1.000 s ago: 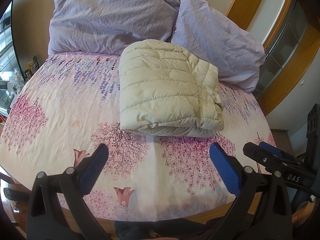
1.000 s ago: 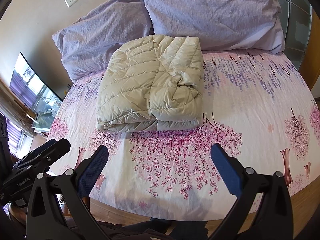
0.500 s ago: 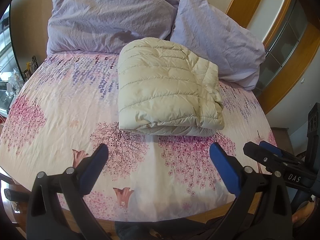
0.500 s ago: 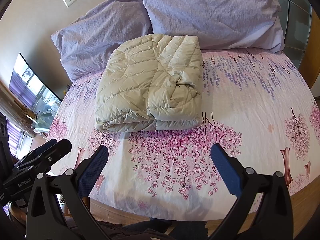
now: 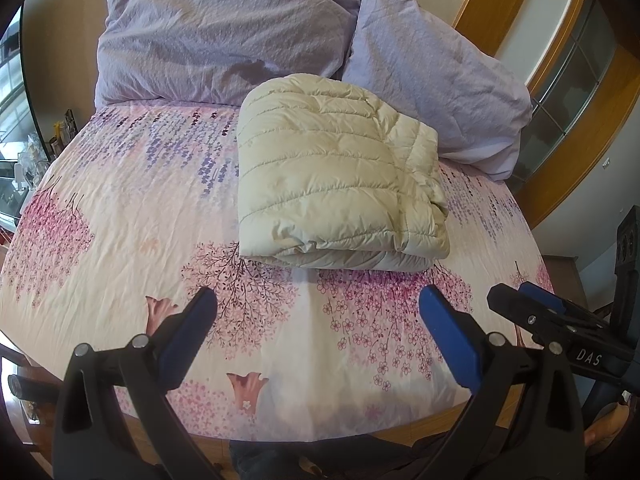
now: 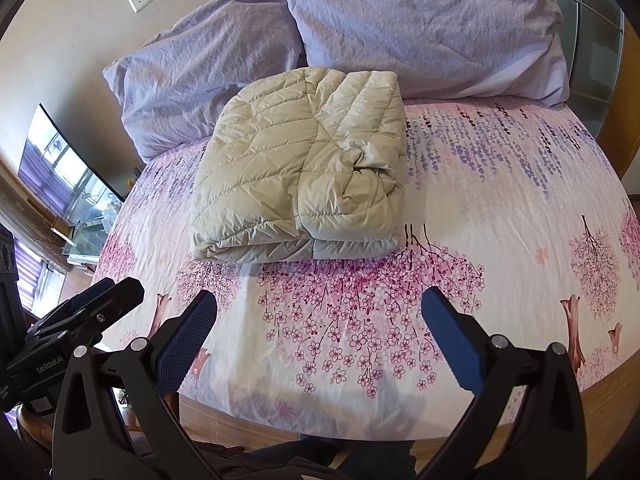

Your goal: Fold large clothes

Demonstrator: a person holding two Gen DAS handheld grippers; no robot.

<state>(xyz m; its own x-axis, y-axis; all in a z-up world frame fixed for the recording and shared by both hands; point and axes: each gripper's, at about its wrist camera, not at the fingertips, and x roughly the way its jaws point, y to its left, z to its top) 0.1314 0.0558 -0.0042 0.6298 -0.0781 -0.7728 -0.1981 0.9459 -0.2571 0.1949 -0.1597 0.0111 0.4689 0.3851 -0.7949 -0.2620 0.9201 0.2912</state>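
Observation:
A cream quilted down jacket lies folded into a thick rectangle on the floral bed sheet, just in front of the pillows. It also shows in the right wrist view. My left gripper is open and empty, held back over the bed's near edge, apart from the jacket. My right gripper is open and empty too, also over the near edge. Each gripper shows at the side of the other's view, the right one and the left one.
Two lavender pillows lean against the headboard wall behind the jacket. A wooden frame with glass panels stands to the right of the bed. A side table with a screen sits to the left.
Both grippers have stayed open and drifted only slightly; the jacket has not moved on the bed.

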